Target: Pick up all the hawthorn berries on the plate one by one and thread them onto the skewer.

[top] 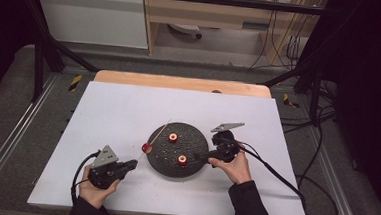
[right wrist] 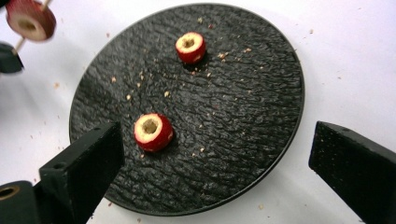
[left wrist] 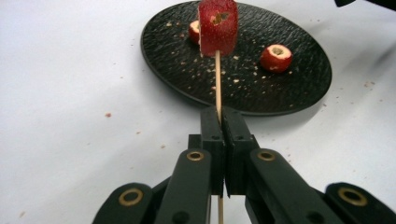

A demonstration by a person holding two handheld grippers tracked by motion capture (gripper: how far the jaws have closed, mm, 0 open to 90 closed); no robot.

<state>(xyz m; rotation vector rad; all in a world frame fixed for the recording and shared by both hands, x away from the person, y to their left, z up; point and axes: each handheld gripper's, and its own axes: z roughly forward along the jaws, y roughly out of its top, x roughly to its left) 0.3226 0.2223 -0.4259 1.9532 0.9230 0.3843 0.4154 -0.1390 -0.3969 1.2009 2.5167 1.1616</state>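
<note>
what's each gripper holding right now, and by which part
The left gripper is shut on a thin wooden skewer, low on its bare stick, below the red fruit piece threaded on it. The right gripper is open above the black plate, holding nothing.

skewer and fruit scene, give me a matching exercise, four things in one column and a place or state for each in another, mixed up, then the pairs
Things:
1. wooden skewer
2. red fruit piece on the skewer
3. right gripper
4. black plate

Places or states:
A. lies flat on the white table, with two cored red fruit pieces and crumbs on it
B. clamped between the shut jaws of the left gripper
C. jaws wide apart, above the plate's near edge
D. threaded on a stick, held up off the table

Pairs: 1-B, 2-D, 3-C, 4-A
</note>
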